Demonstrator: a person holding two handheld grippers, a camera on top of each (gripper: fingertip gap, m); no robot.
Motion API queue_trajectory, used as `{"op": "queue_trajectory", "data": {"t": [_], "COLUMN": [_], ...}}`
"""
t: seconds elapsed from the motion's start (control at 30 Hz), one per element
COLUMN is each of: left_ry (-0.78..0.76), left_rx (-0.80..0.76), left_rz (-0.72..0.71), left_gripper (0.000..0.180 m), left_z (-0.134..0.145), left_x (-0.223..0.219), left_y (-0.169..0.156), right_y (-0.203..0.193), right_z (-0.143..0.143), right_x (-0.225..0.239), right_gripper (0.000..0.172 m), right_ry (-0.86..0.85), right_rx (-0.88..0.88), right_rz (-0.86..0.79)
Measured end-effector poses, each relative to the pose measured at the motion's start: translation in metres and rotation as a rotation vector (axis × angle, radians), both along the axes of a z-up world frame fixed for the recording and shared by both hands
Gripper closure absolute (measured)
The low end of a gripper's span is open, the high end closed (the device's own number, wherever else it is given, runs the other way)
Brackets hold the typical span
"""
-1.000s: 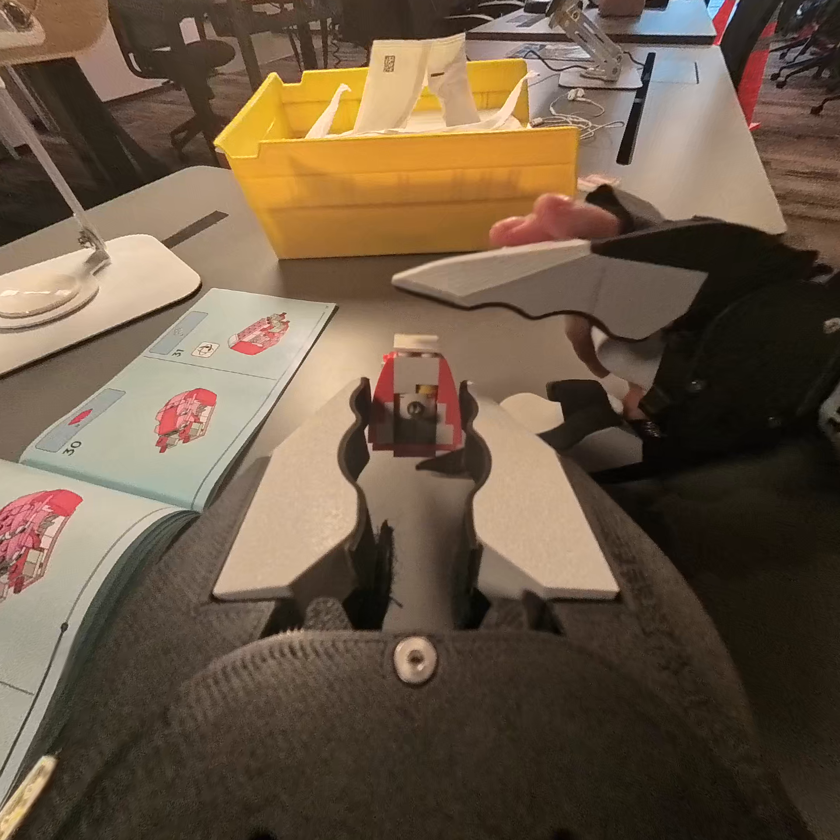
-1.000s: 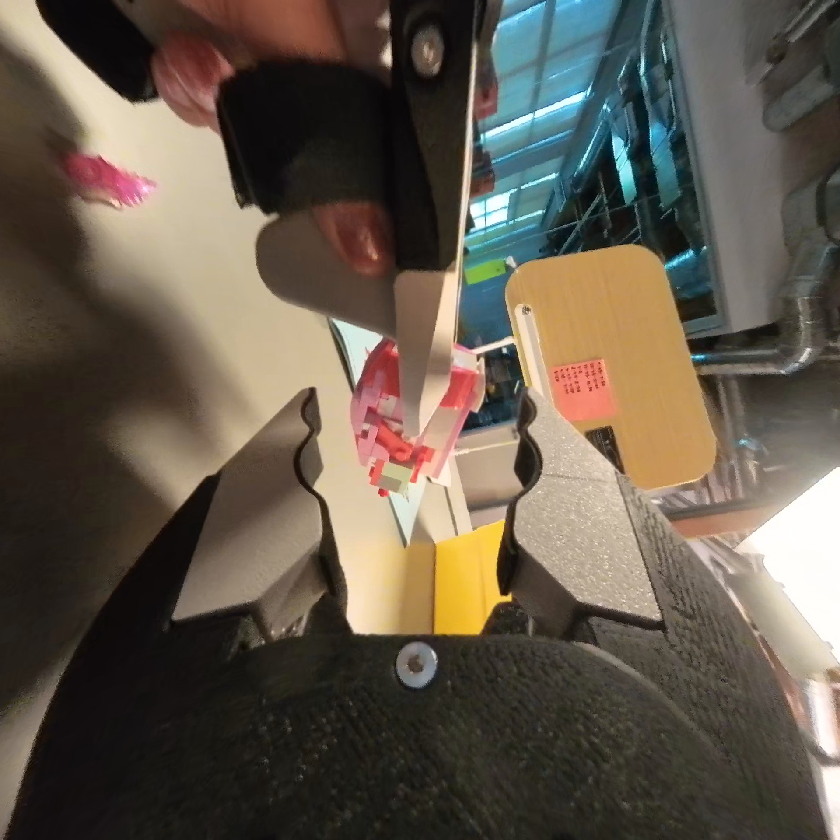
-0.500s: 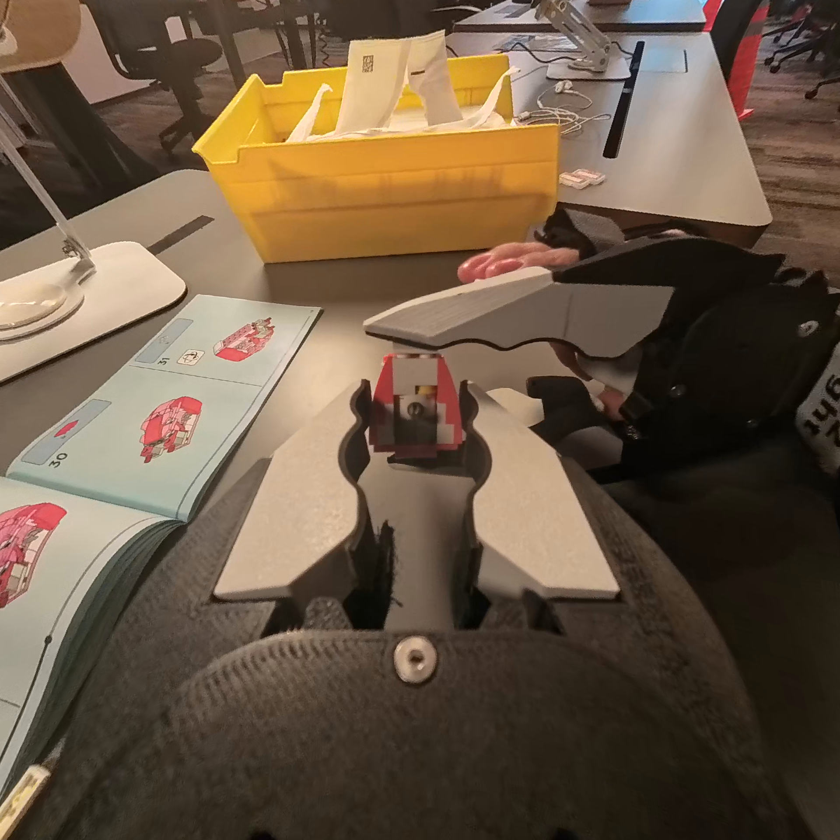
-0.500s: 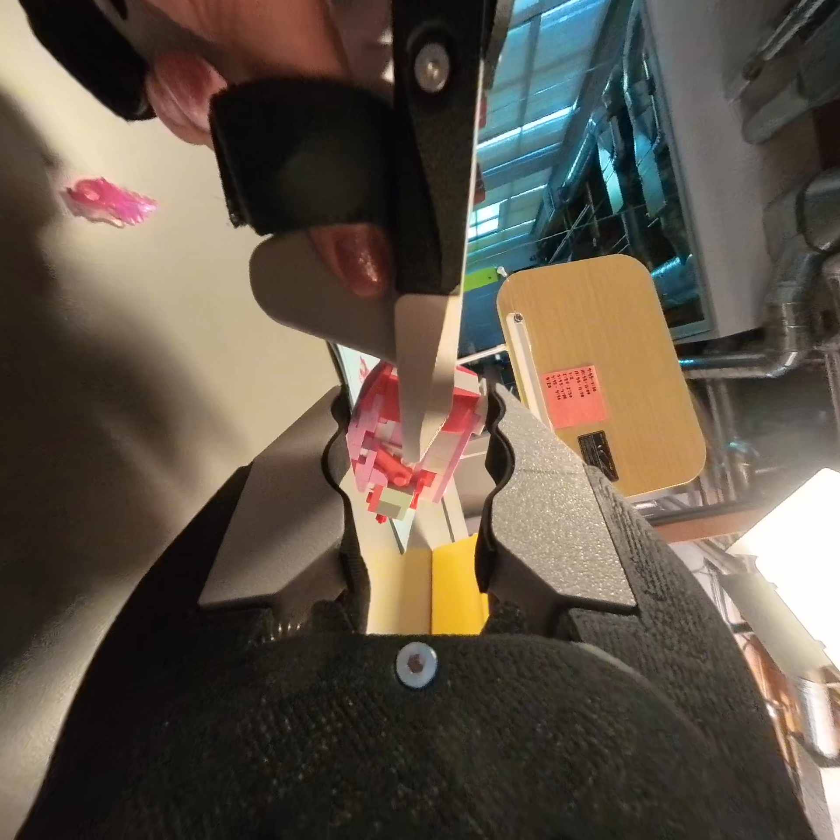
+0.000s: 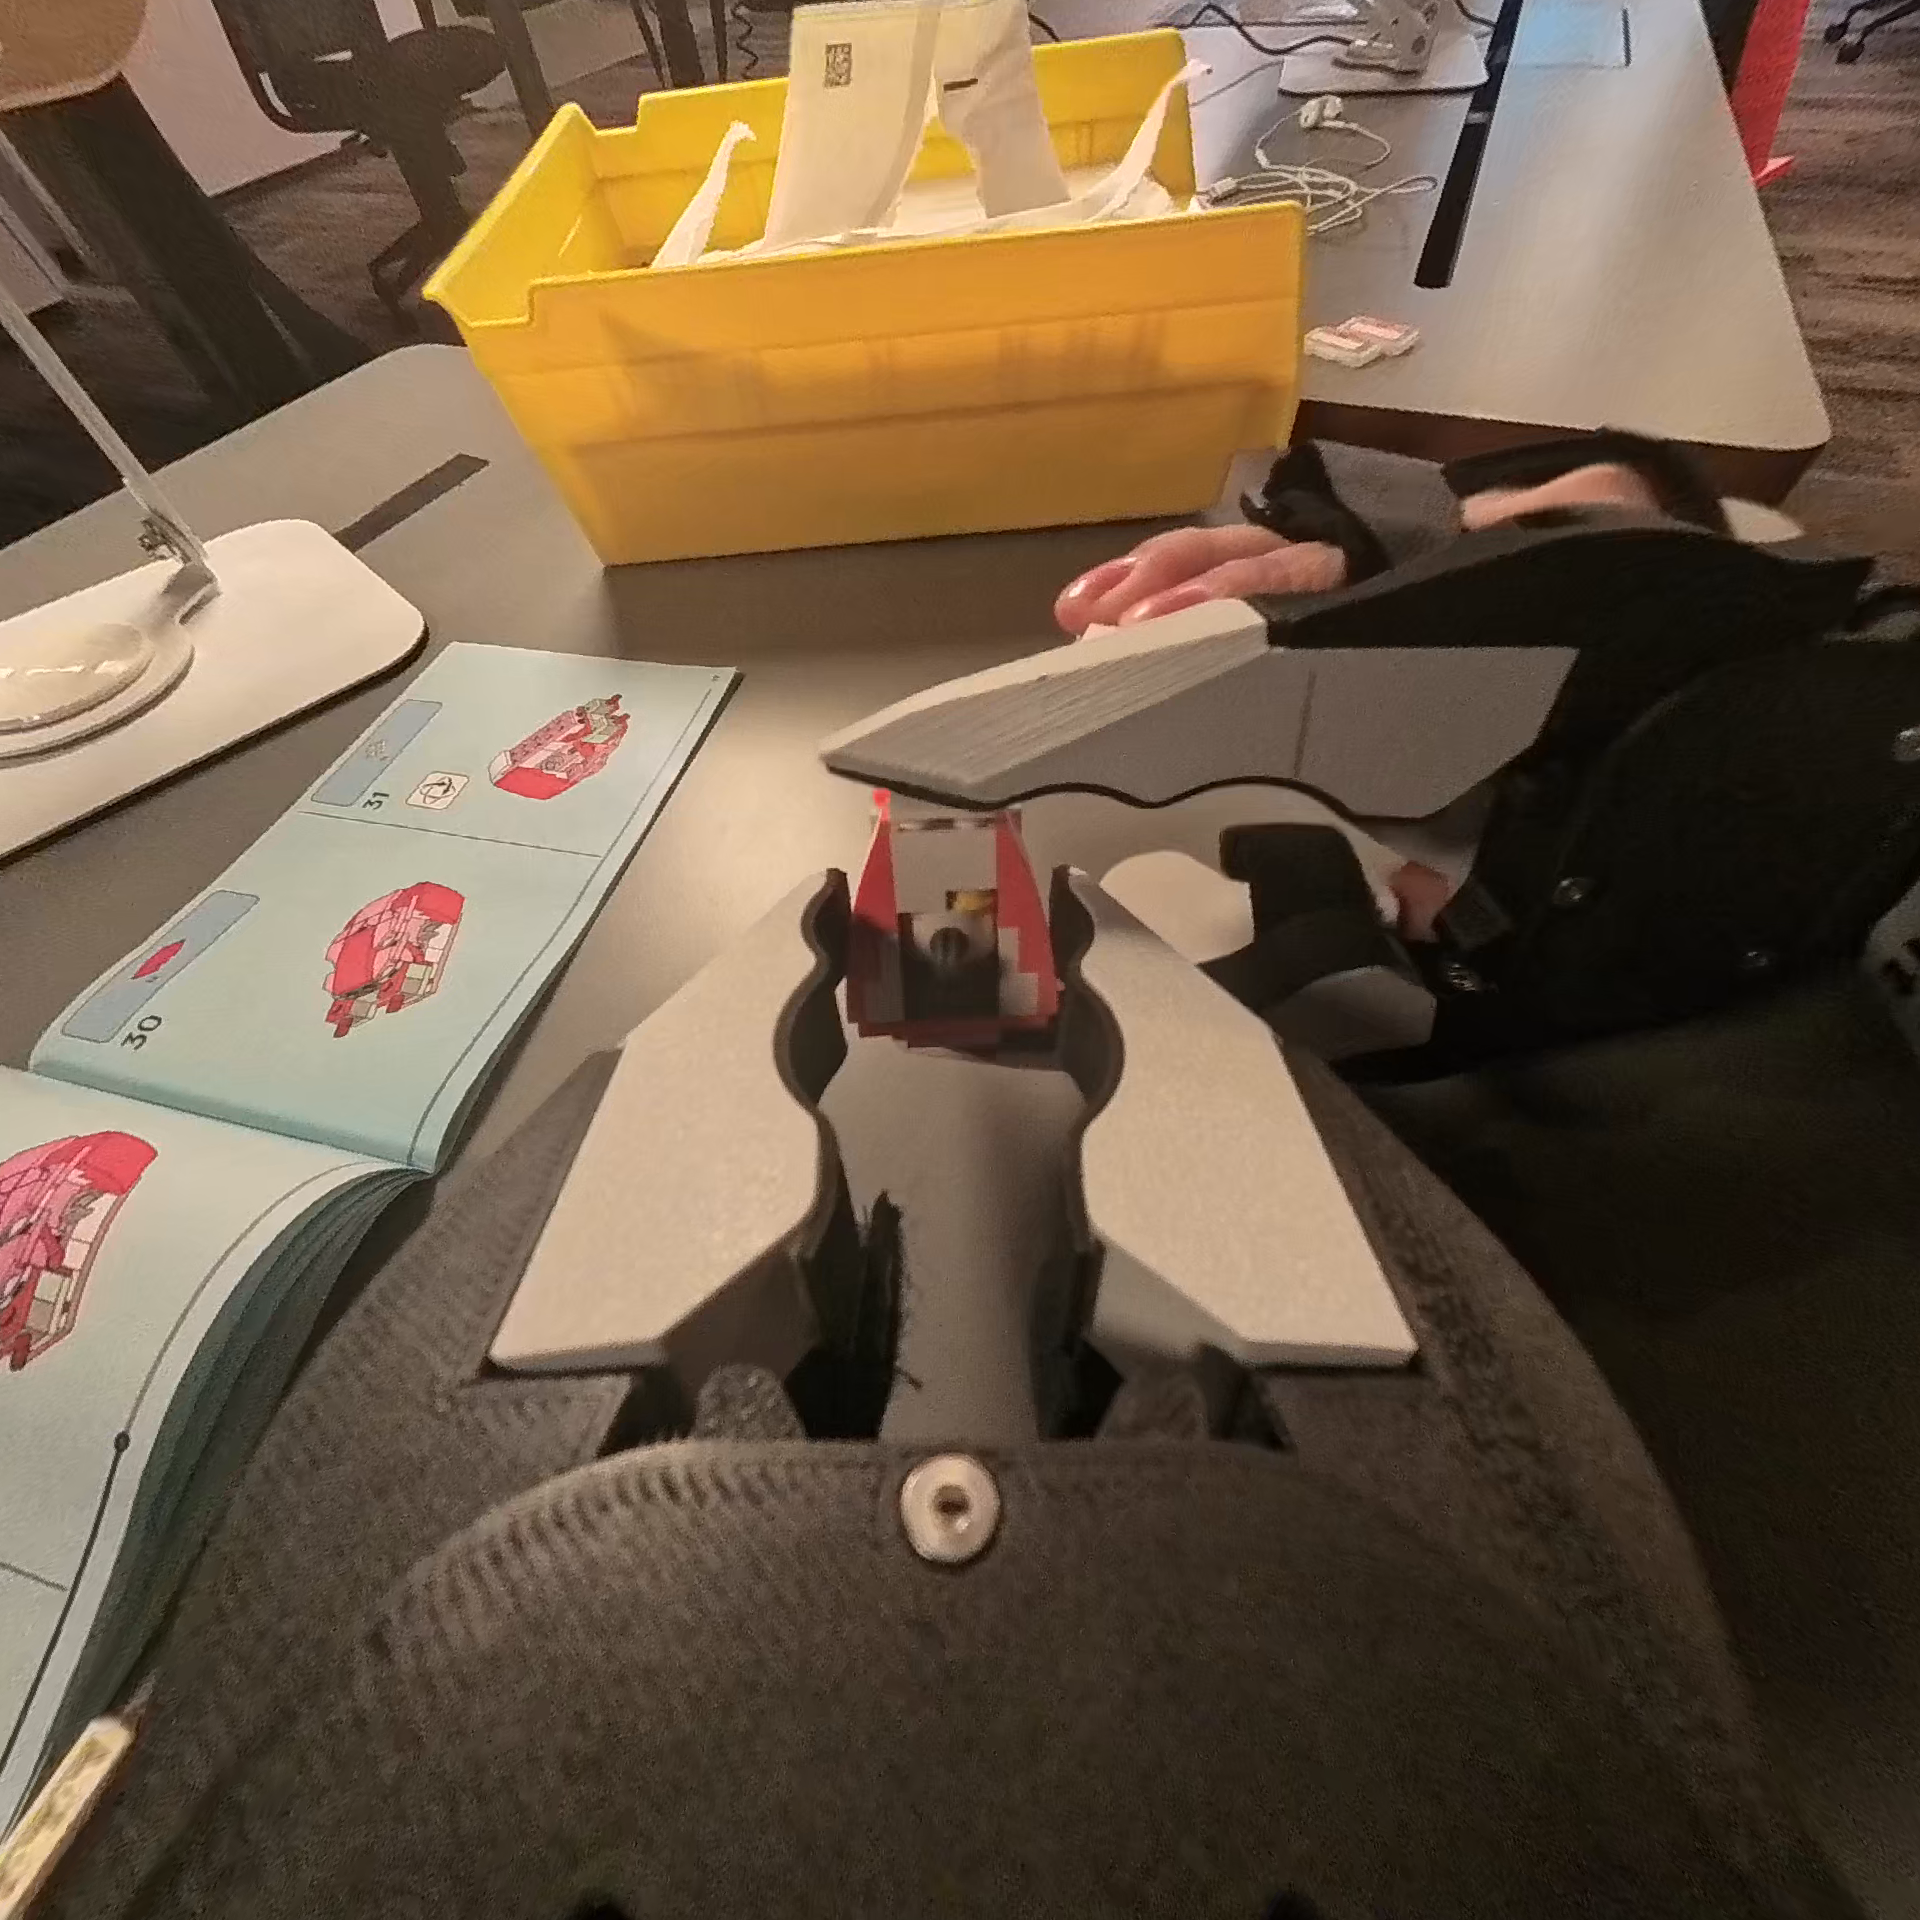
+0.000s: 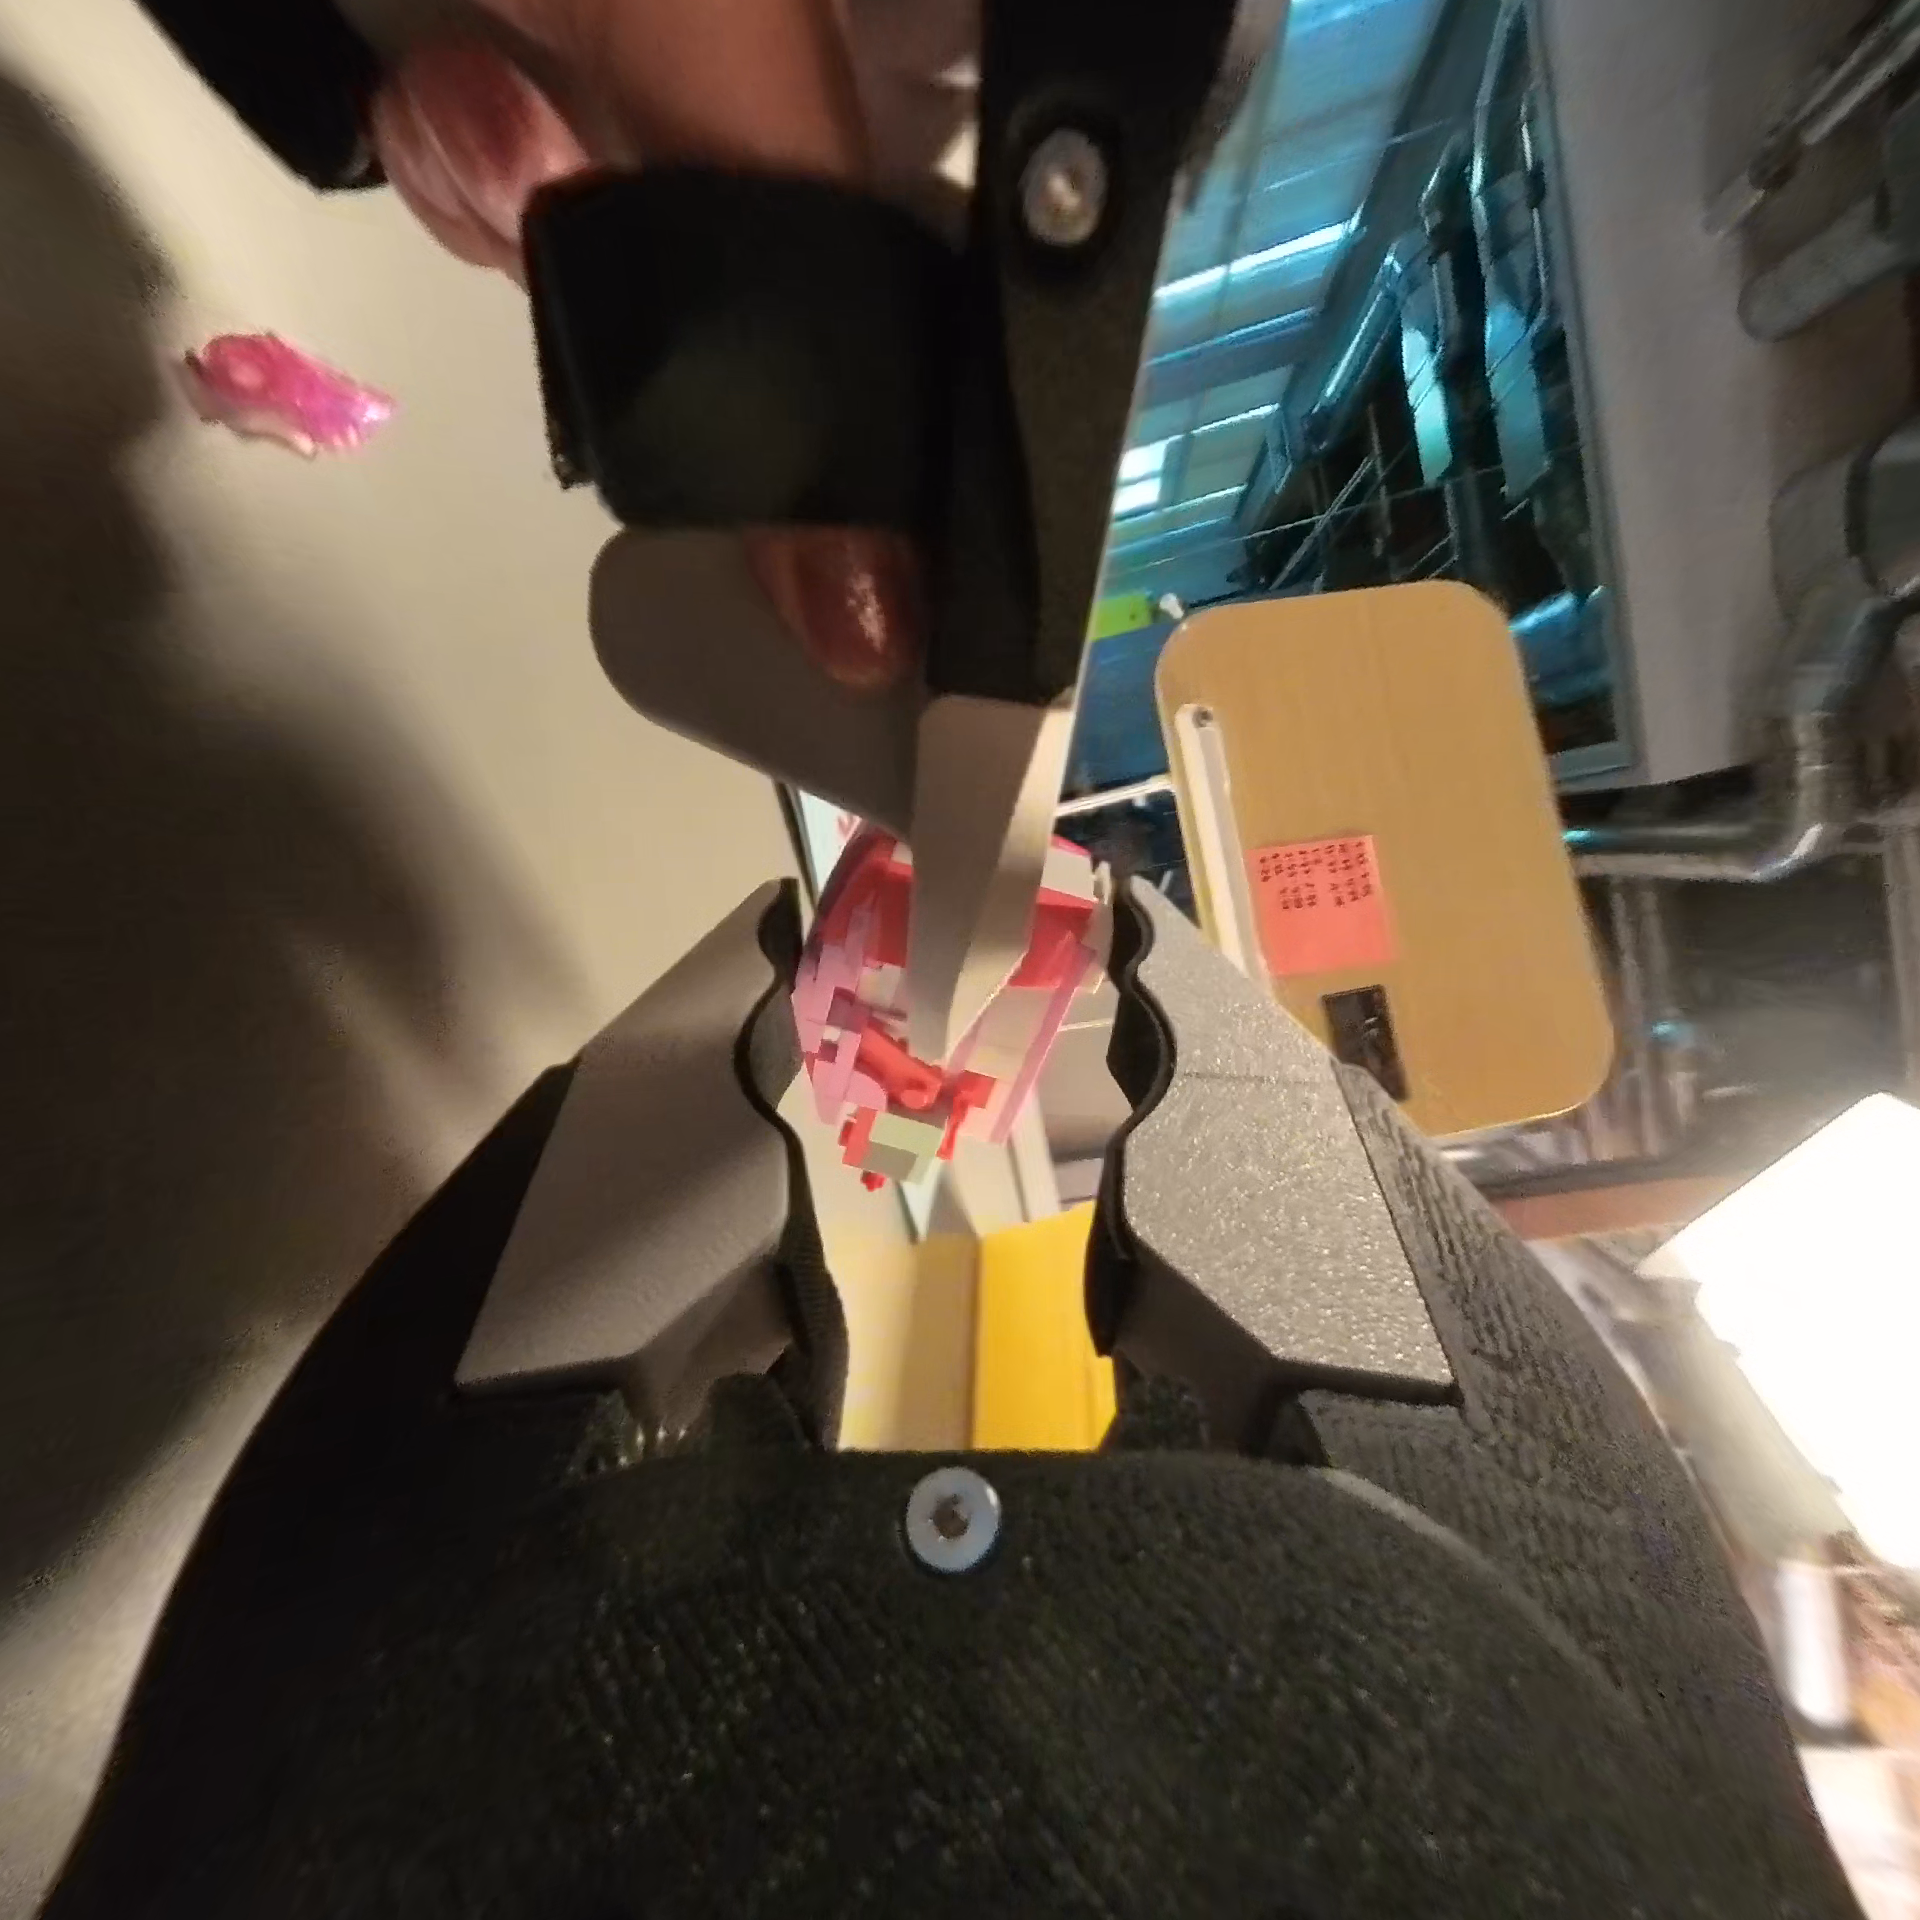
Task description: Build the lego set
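Model: red, pink and white toy-brick model (image 5: 954, 951), at 12 o'clock from our left gripper (image 5: 951, 961), above the grey table (image 5: 727, 613).
Left claw: pinching model's sides.
Right claw (image 6: 951, 997): pinching model too.
Feel: we think light, stiff, easily broken; hold flat sides.

A dark grey table (image 5: 665, 613) carries everything, and left of the left gripper's fingers (image 5: 665, 1122) an open pale blue instruction booklet (image 5: 343, 935) lies flat on it. Beyond the fingertips stands a yellow plastic bin (image 5: 883, 395) with white paper bags in it, and far to the left sits the flat white base of a lamp (image 5: 197, 644). In the right wrist view a small translucent pink piece (image 6: 286, 405) lies on the tabletop, well left of that gripper's fingers (image 6: 644, 1132).
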State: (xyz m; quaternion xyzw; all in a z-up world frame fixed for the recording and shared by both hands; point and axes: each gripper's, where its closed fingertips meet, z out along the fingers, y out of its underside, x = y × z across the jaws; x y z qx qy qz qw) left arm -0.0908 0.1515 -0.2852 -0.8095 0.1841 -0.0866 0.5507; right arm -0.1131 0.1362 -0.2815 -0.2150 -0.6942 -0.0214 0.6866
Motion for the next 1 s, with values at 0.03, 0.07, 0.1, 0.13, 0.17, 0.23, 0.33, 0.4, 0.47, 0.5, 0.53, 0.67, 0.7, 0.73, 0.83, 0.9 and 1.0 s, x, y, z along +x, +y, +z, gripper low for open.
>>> {"op": "queue_trajectory", "data": {"t": [0.03, 0.07, 0.1, 0.13, 0.17, 0.23, 0.33, 0.4, 0.47, 0.5, 0.53, 0.67, 0.7, 0.73, 0.83, 0.9, 1.0], "left_ry": [-0.015, -0.025, -0.024, -0.015, -0.002, -0.001, -0.024, -0.055, -0.116, -0.167, -0.217, -0.395, -0.443, -0.488, -0.581, -0.604, -0.6], "left_rx": [-0.001, -0.001, -0.001, -0.001, -0.002, -0.011, -0.002, 0.007, 0.004, 0.005, -0.001, -0.047, -0.062, -0.079, -0.124, -0.149, -0.168], "left_rz": [-0.003, -0.005, -0.004, -0.001, 0.001, 0.0, -0.006, -0.015, -0.036, -0.06, -0.067, -0.15, -0.187, -0.208, -0.262, -0.28, -0.304], "left_gripper": [0.142, 0.142, 0.142, 0.143, 0.143, 0.143, 0.142, 0.143, 0.142, 0.143, 0.143, 0.143, 0.143, 0.143, 0.143, 0.143, 0.143], "left_z": [0.001, 0.002, 0.002, 0.001, 0.001, -0.001, 0.001, 0.005, 0.007, 0.01, 0.011, 0.014, 0.015, 0.016, 0.015, 0.013, 0.011], "left_x": [0.0, 0.0, 0.0, 0.0, -0.001, 0.0, 0.0, 0.001, 0.003, 0.005, 0.005, 0.008, 0.011, 0.012, 0.016, 0.017, 0.021], "left_y": [0.0, 0.0, 0.0, 0.0, 0.0, 0.0, 0.0, 0.0, -0.001, -0.002, -0.002, -0.006, -0.008, -0.009, -0.012, -0.013, -0.015], "right_y": [0.0, -0.001, -0.001, 0.0, 0.0, 0.0, 0.0, -0.002, -0.002, -0.004, -0.006, -0.002, -0.001, -0.003, -0.008, -0.007, -0.007], "right_z": [0.0, 0.0, 0.0, 0.0, -0.001, -0.002, 0.001, 0.003, 0.003, 0.004, 0.005, 0.017, 0.017, 0.015, 0.006, 0.004, 0.002], "right_x": [0.0, -0.001, -0.001, -0.002, -0.002, -0.001, -0.002, -0.003, -0.004, -0.004, -0.004, 0.003, 0.004, 0.004, 0.003, 0.002, 0.003], "right_gripper": [0.113, 0.113, 0.113, 0.113, 0.113, 0.113, 0.113, 0.112, 0.103, 0.097, 0.093, 0.092, 0.092, 0.092, 0.094, 0.097, 0.105], "right_ry": [0.005, 0.008, 0.009, 0.009, 0.002, -0.012, 0.017, 0.04, 0.048, 0.054, 0.064, 0.116, 0.106, 0.09, 0.036, 0.027, 0.013], "right_rx": [-0.039, -0.059, -0.048, -0.021, -0.005, 0.008, -0.04, -0.095, -0.144, -0.186, -0.246, -0.394, -0.386, -0.369, -0.333, -0.313, -0.303], "right_rz": [0.004, 0.009, 0.012, 0.012, 0.01, 0.007, 0.01, 0.029, 0.044, 0.061, 0.093, 0.15, 0.152, 0.16, 0.172, 0.168, 0.17]}}
